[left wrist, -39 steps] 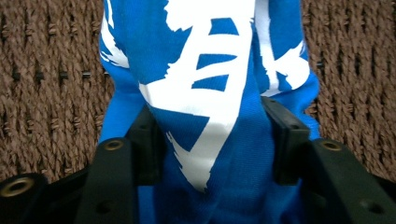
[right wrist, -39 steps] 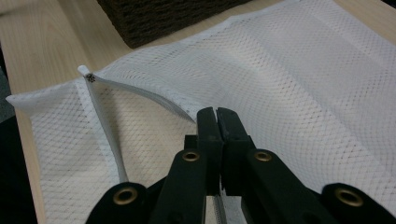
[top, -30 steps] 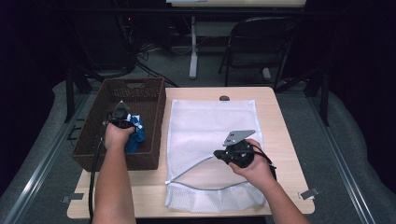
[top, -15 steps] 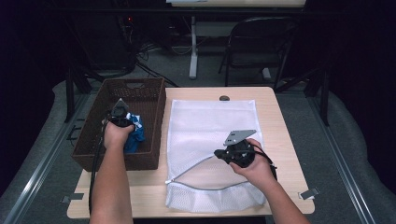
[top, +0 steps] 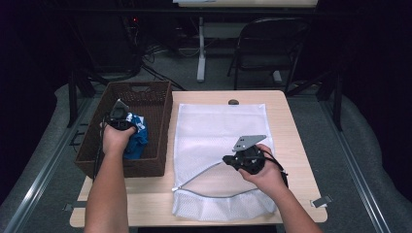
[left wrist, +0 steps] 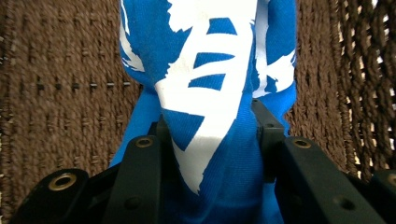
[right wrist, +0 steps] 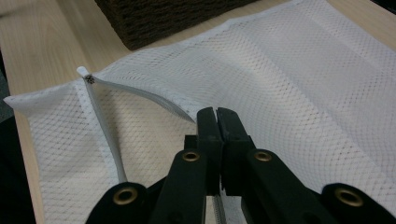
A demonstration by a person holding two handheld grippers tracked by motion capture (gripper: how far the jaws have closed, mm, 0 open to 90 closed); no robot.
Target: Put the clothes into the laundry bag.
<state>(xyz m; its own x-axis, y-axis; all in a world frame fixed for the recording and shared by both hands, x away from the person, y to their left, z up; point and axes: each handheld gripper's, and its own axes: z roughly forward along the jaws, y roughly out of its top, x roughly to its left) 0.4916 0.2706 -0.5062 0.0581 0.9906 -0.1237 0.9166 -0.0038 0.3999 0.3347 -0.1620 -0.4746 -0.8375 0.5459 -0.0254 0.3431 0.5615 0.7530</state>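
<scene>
My left claw (left wrist: 210, 140) is clamped on a soft blue cloth (left wrist: 210, 70) with white print, inside the woven brown basket (top: 92, 145); the left gripper view shows the coarse weave behind it. My right claw (right wrist: 217, 121), jaws pressed together, pinches the zipper edge of the white mesh bag (right wrist: 289, 79), which lies flat on the pale wooden tabletop (top: 286, 121) just beside the basket.

Mesh bag (top: 221, 141) lies flat at centre of the surface (top: 291, 141). Basket (top: 145, 97) stands just left of the bag, touching its edge. Cloth (top: 136, 138) lies inside the basket. A small knob (top: 233, 102) sits behind the bag. A chair (top: 272, 43) stands beyond.
</scene>
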